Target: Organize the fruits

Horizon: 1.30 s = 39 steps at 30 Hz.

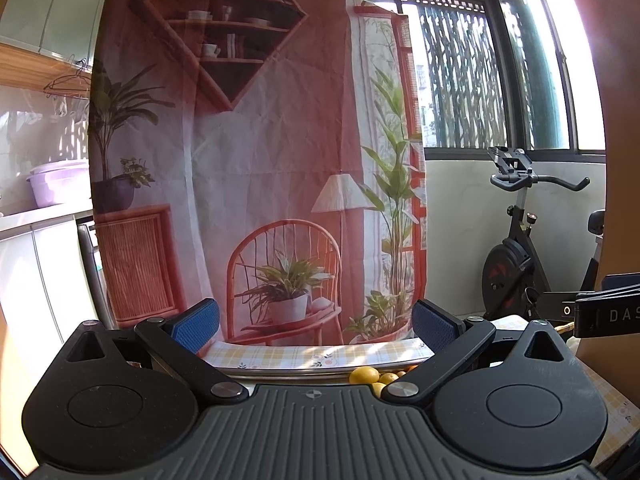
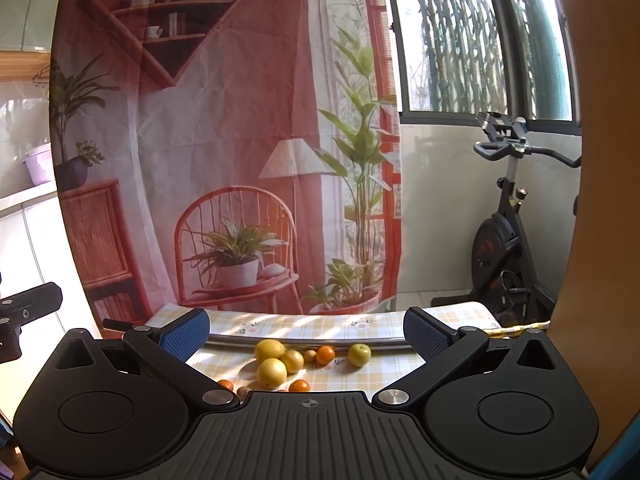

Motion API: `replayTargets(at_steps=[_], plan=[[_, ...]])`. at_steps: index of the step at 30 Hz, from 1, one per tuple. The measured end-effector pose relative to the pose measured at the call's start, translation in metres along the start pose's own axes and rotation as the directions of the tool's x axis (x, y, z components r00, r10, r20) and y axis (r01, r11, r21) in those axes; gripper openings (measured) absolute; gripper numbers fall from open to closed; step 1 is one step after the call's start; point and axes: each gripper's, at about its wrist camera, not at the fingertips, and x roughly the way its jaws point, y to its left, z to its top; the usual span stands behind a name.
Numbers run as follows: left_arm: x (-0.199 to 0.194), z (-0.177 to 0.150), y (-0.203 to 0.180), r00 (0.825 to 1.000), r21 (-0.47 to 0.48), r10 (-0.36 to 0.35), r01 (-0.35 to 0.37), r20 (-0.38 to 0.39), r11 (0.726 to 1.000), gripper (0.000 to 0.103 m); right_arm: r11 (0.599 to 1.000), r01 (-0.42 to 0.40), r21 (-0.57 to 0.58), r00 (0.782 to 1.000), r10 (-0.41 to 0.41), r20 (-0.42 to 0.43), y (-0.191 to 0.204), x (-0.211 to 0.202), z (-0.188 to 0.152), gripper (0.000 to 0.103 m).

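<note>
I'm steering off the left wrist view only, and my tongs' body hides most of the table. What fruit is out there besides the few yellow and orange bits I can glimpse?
Observer: The right wrist view shows a greenish apple lying alone, right of the yellow fruits.
Operator: Anything else?
Observer: A small brown fruit sits beside a small orange, between the yellow fruits and the apple.
Operator: Are the right tongs holding anything?
Observer: No, the right tongs are open and empty.
</note>
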Motion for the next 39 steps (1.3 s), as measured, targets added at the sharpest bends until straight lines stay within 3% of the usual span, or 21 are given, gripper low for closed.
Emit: replayTargets(at_steps=[39], plan=[[-0.0091,0.0006,-0.0003,1.0,0.003,-0.01,0.01,0.026,1.0,0.103,1.0,-0.001,0.005,1.0,0.001,0.008,-0.0011,-0.0087,0.0081,0.103]])
